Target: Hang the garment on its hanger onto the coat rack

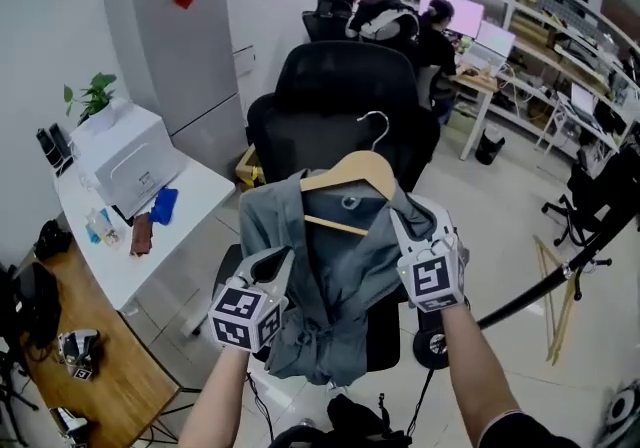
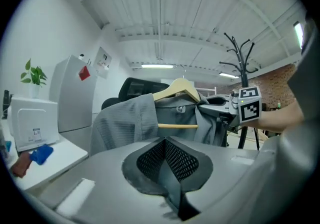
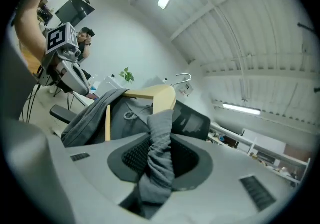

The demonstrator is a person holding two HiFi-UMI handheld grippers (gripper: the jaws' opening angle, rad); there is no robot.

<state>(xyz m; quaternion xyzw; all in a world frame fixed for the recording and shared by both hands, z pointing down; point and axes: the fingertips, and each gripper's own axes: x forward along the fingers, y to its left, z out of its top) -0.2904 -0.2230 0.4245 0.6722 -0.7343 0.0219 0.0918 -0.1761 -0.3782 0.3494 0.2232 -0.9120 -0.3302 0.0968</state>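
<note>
The garment (image 1: pixel 335 286) was slate grey, its hanger (image 1: pixel 350 174) pale wood. The left tongs (image 1: pixel 278 261) and right tongs (image 1: pixel 408 226) were grey with black-and-white square markers.

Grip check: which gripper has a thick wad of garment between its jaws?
Right gripper: bunched grey garment fills its jaws; left gripper's jaws meet with no wad.

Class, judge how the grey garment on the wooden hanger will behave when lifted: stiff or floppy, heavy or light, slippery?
Likely floppy: the garment bunches into folds in the right gripper and sags below the hanger. Probably light: pinched cloth alone seems to carry it. It may slip off the smooth hanger if tilted.
</note>
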